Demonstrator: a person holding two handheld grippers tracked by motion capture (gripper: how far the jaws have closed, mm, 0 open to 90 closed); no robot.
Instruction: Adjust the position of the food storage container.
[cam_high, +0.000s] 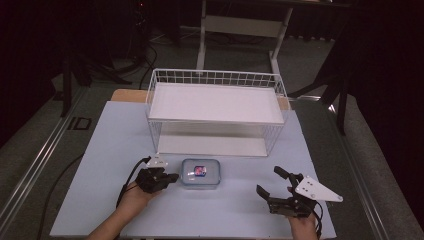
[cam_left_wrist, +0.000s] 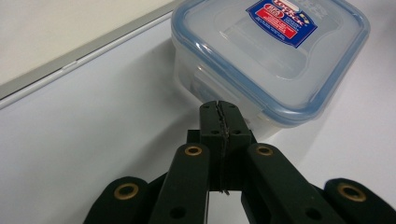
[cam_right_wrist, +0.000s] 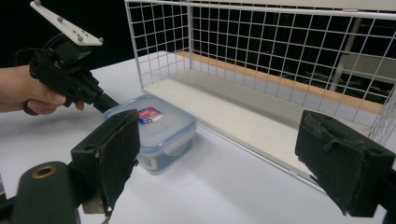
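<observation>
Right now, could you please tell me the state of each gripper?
Left gripper: shut, holding nothing, tips at the side of the box.
Right gripper: open, empty.

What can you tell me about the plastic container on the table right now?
The container is a small, rounded-square box of clear plastic with a blue-rimmed snap lid, shut, bearing a blue and red label on top. It sits flat on the white table, just in front of the wire rack and apart from it. The closed left gripper has its tips at the container's side wall, under the lid rim; contact looks likely.
</observation>
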